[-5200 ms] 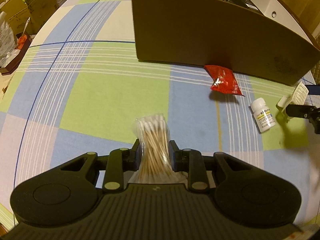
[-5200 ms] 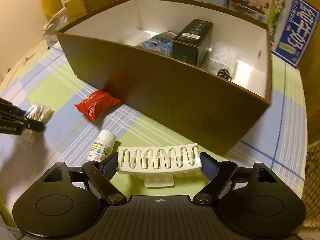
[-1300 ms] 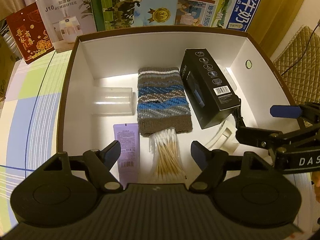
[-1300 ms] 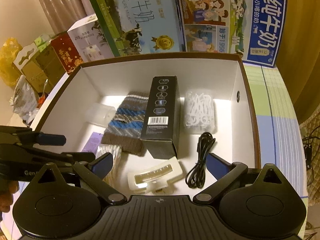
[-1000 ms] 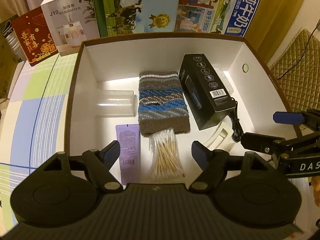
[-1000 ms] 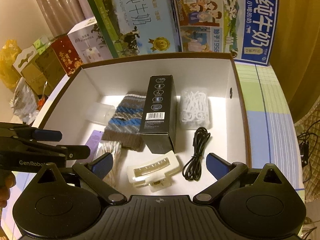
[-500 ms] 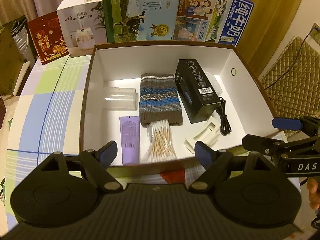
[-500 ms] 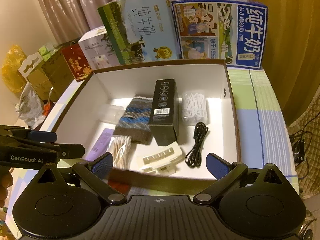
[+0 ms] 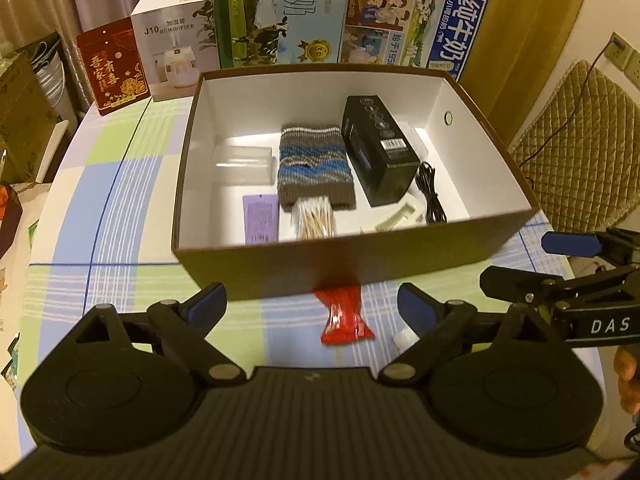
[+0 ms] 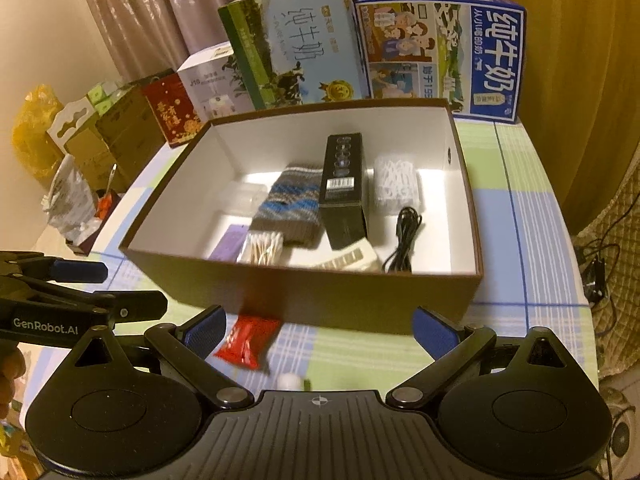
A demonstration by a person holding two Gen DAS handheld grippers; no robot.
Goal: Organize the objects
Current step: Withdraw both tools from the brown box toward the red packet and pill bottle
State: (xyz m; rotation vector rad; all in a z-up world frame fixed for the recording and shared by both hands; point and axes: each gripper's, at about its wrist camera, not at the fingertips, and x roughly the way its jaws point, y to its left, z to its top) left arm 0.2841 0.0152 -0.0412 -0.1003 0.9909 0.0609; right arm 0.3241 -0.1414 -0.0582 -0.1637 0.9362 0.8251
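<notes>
Claws (image 9: 312,304) agape — checked tablecloth (image 9: 120,184), curtains (image 10: 160,8)

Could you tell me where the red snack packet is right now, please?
The red snack packet lies on the checked tablecloth just outside the brown box's near wall, beside a small white bottle.

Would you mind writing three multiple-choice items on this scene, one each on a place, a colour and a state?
1. Where does the red packet lie?
A. inside the box
B. on the tablecloth in front of the box
C. on the black carton

2. What colour is the flat tube beside the cotton swabs?
A. purple
B. orange
C. green

3. How is the left gripper?
A. shut on the swabs
B. shut on the packet
C. open, holding nothing

Key: 1 B, it lies outside the brown box wall; 2 A, the tube is lilac; 3 C, its jaws stand wide apart, empty.
</notes>
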